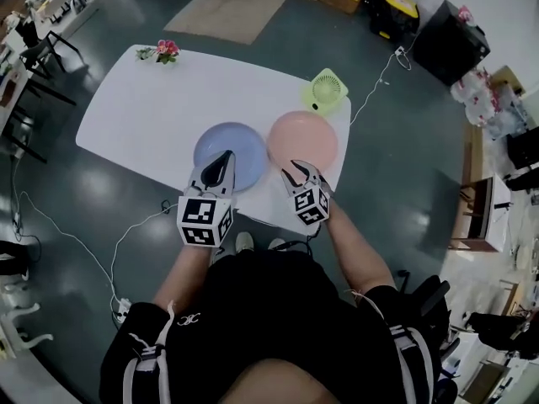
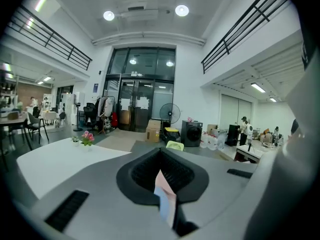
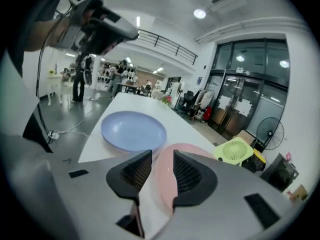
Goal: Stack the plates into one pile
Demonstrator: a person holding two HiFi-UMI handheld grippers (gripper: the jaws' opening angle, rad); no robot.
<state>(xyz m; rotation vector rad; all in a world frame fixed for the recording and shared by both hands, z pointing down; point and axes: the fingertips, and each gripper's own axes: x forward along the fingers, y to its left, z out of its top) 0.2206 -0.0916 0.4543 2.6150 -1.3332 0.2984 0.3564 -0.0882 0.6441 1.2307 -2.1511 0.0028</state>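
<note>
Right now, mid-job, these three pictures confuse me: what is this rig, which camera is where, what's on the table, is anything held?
No robot: a person holds a two-jaw tool in each hand. One picture looks down from a head camera; the other two cameras ride on the tools, looking along their jaws. On the table lie a blue plate and a pink plate, unstacked, plus a green fan and flowers. The left tool is shut over the blue plate. The right tool is open, the pink plate's rim showing in its gap. Nothing is held.
</note>
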